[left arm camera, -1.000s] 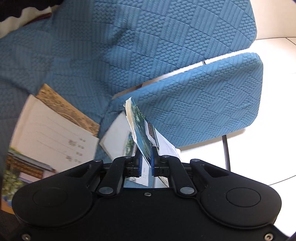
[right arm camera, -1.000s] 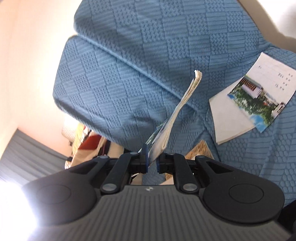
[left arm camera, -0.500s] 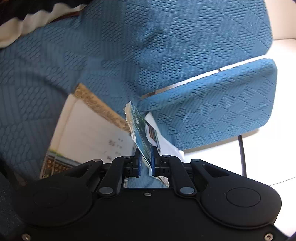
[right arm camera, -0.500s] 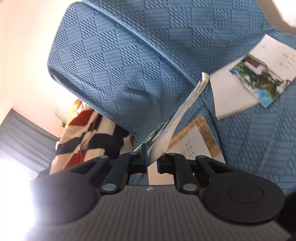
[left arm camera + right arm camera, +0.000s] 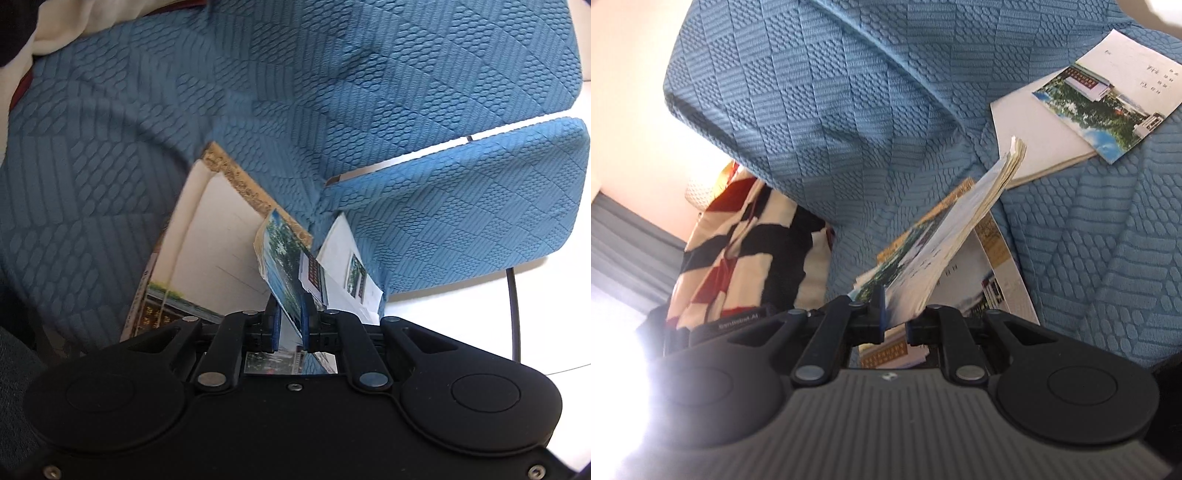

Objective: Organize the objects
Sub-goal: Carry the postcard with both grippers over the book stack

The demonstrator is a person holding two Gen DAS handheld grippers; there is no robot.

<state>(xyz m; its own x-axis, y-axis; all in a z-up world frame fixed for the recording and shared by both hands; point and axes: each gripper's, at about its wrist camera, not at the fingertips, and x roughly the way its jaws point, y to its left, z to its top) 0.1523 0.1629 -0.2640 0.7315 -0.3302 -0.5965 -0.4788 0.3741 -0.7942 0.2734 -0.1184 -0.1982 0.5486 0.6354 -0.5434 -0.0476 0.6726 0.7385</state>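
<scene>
My left gripper [image 5: 289, 320] is shut on a thin booklet [image 5: 282, 266] with a green-and-blue photo cover, held on edge above the blue sofa seat [image 5: 110, 206]. Under it lies a large white booklet with a gold-patterned border [image 5: 221, 236]; a white leaflet [image 5: 351, 273] sits to its right against the armrest. My right gripper [image 5: 895, 314] is shut on a stack of booklets [image 5: 960, 229], tilted up to the right. Below that stack rests the gold-bordered booklet [image 5: 993, 273]. Farther right lie a white booklet [image 5: 1027, 136] and a photo-cover booklet [image 5: 1108, 99] on top of it.
The sofa's blue back cushion [image 5: 332, 81] and armrest [image 5: 480, 206] close in the seat. A red, black and cream checked cloth [image 5: 738, 236] hangs beside the armrest [image 5: 812, 103]. White floor [image 5: 554, 295] and a thin black leg [image 5: 514, 310] show at right.
Both grippers have come down toward the seat with their booklets still gripped. The gold-bordered booklet now looms larger under them, and the checked cloth has come into the right wrist view.
</scene>
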